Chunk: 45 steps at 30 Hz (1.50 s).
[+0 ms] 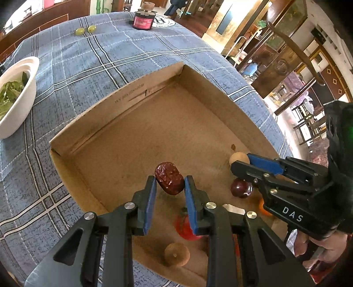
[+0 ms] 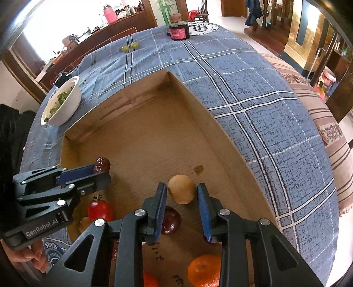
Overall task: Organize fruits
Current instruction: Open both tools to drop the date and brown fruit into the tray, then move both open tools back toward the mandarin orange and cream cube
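Note:
An open cardboard box (image 1: 123, 103) lies on the blue checked tablecloth. My left gripper (image 1: 169, 183) is shut on a wrinkled red date (image 1: 169, 181), which hangs above the box floor. The right wrist view shows that date (image 2: 102, 164) at the left gripper's tip (image 2: 103, 171). My right gripper (image 2: 182, 198) points down into the box with a round tan longan (image 2: 182, 189) between its blue pads. The pads stand just off its sides, so it is open. Below the grippers lie a dark plum (image 2: 171, 220), a red tomato (image 2: 100, 209) and two oranges (image 2: 204, 270).
Two green grapes (image 1: 85, 29) lie on the cloth at the far side, near a dark jar (image 1: 143, 21). A white bowl of lettuce (image 1: 19, 97) stands left of the box. Another tan fruit (image 1: 176, 253) sits near the box's front wall. The far half of the box floor is bare.

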Available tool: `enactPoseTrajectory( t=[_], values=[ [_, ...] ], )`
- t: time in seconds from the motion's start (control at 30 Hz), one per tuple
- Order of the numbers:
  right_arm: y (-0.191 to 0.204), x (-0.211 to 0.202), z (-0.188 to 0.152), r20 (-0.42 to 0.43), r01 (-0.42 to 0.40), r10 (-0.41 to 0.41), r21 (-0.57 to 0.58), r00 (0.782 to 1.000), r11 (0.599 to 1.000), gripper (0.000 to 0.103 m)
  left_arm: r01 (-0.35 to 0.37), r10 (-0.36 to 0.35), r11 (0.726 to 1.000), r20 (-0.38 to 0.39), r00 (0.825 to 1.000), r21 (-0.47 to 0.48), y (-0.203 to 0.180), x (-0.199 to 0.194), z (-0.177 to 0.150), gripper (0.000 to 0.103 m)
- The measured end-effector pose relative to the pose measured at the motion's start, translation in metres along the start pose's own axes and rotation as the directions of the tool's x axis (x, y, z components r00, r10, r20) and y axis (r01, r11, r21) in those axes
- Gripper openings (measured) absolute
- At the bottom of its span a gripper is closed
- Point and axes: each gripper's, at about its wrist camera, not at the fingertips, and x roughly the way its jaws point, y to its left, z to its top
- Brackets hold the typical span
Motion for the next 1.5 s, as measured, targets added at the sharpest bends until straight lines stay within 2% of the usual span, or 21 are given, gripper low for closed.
enactPoseTrajectory(
  t=[0.1,0.2,0.4,0.5,0.57,0.77,0.97,1.0,1.07,1.27,1.5],
  values=[
    [-0.001,-0.003,0.000,0.006,-0.002,0.002,0.008,1.000,1.000,0.034,0.000,0.000,1.000,-0.004,1.000,-0.008,0.001,-0.001,-0.001,0.025],
    [0.000,-0.012,-0.001,0.033,-0.004,0.004,0.010,0.999,1.000,0.041,0.014,-0.013,0.999,0.008,1.000,-0.030,0.004,-0.006,-0.001,0.039],
    [0.007,-0.042,-0.008,0.098,-0.003,0.003,-0.007,0.995,1.000,0.041,0.018,-0.018,1.000,0.050,0.999,-0.005,0.004,-0.029,-0.007,0.040],
    [0.014,-0.056,-0.015,0.125,-0.014,0.015,-0.010,0.992,1.000,0.043,0.016,-0.015,1.000,0.078,0.997,-0.009,0.011,-0.049,-0.020,0.053],
    [0.023,-0.064,-0.020,0.138,-0.029,0.031,-0.016,0.990,0.999,0.043,0.009,-0.008,1.000,0.086,0.996,-0.013,0.016,-0.057,-0.027,0.053],
    [0.073,-0.076,-0.034,0.145,-0.088,0.100,-0.089,0.984,0.992,0.044,-0.006,0.014,0.996,0.089,0.996,-0.090,0.057,-0.088,-0.059,0.053],
    [0.135,-0.072,-0.049,0.109,-0.145,0.167,-0.182,0.980,0.973,0.046,-0.061,0.081,0.982,0.105,0.991,-0.181,0.108,-0.124,-0.098,0.055],
    [0.143,-0.070,-0.052,0.103,-0.151,0.173,-0.191,0.980,0.970,0.050,-0.072,0.094,0.978,0.105,0.990,-0.195,0.116,-0.128,-0.104,0.059],
    [0.160,-0.066,-0.057,0.085,-0.163,0.184,-0.213,0.979,0.963,0.053,-0.089,0.117,0.969,0.109,0.987,-0.232,0.134,-0.139,-0.118,0.060],
    [0.213,-0.056,-0.073,0.032,-0.195,0.215,-0.300,0.976,0.934,0.054,-0.114,0.161,0.938,0.120,0.980,-0.328,0.177,-0.164,-0.153,0.060],
    [0.271,-0.049,-0.085,-0.010,-0.238,0.253,-0.383,0.967,0.893,0.053,-0.134,0.200,0.909,0.131,0.971,-0.394,0.217,-0.188,-0.176,0.061]
  ],
)
